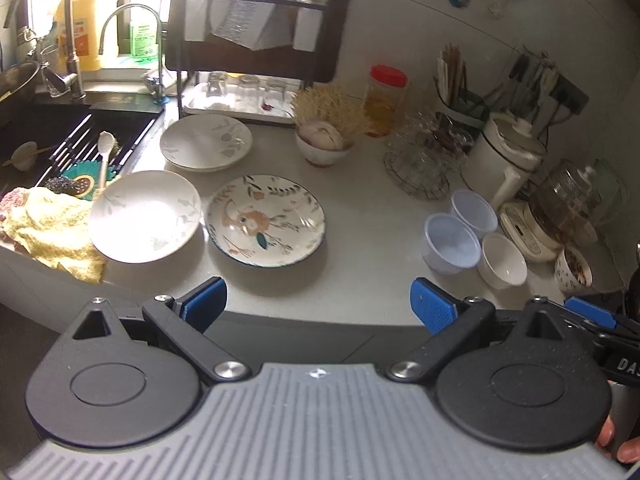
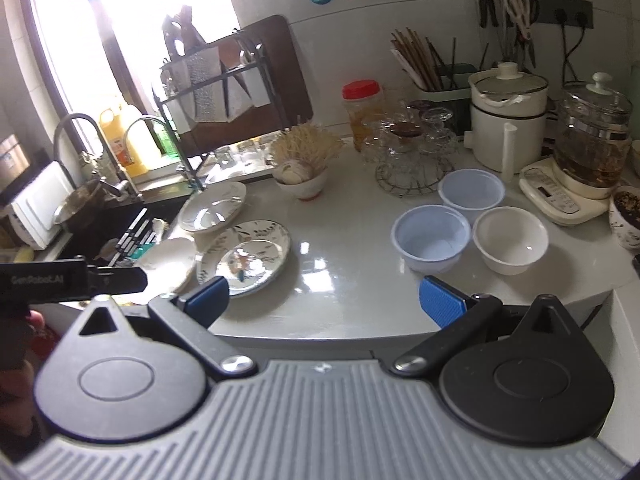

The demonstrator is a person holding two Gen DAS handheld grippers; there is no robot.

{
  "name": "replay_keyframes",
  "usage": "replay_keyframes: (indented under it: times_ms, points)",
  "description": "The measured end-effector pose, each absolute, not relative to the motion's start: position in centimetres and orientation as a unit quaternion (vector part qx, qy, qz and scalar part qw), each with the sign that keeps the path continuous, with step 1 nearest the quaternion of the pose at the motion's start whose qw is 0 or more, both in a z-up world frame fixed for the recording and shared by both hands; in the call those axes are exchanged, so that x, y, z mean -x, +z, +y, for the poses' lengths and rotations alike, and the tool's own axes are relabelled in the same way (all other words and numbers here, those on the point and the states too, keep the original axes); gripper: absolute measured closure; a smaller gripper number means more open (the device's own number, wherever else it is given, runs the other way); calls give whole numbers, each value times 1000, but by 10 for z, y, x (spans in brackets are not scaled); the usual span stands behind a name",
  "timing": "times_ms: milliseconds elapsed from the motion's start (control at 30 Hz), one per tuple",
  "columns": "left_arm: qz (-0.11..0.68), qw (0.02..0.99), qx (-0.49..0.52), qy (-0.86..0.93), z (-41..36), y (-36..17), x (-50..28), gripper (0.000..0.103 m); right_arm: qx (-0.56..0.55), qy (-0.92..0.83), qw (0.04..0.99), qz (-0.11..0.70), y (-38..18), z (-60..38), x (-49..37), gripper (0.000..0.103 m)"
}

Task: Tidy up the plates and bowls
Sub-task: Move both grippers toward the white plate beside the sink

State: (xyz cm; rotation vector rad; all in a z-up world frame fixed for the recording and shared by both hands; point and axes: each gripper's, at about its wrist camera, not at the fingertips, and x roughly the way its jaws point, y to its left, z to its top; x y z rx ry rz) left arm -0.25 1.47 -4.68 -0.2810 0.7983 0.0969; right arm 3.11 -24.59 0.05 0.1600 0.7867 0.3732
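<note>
**Plates and bowls on kitchen counter, both grippers empty**

Left gripper [image 1: 318,306]: jaws spread wide, holding nothing. Right gripper [image 2: 324,298]: likewise.
Floral plate [image 1: 265,220]: cream, dark rim, mid-counter. White leaf-print plate [image 1: 145,215] just beside it, by a yellow cloth [image 1: 56,226]. Stacked leaf-print plates [image 1: 206,142] behind.
Two pale blue bowls [image 2: 432,237] and a white bowl [image 2: 510,239], clustered on the right.
Surface: pale glossy counter [image 2: 344,256]; sink [image 1: 52,132] at left, bright window behind.
</note>
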Motion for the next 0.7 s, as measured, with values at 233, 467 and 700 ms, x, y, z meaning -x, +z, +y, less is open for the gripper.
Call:
replay_keyframes:
  times_ms: [233, 467, 700]
  points:
    - [390, 908, 148, 27, 66, -40, -12, 3, -103, 160, 908, 373, -3, -219, -43, 0]
    - [397, 909, 124, 19, 124, -39, -46, 3, -107, 143, 906, 384, -5, -184, -56, 0]
    - [410, 904, 120, 21, 184, -63, -79, 3, -110, 161, 892, 408, -21, -131, -76, 0]
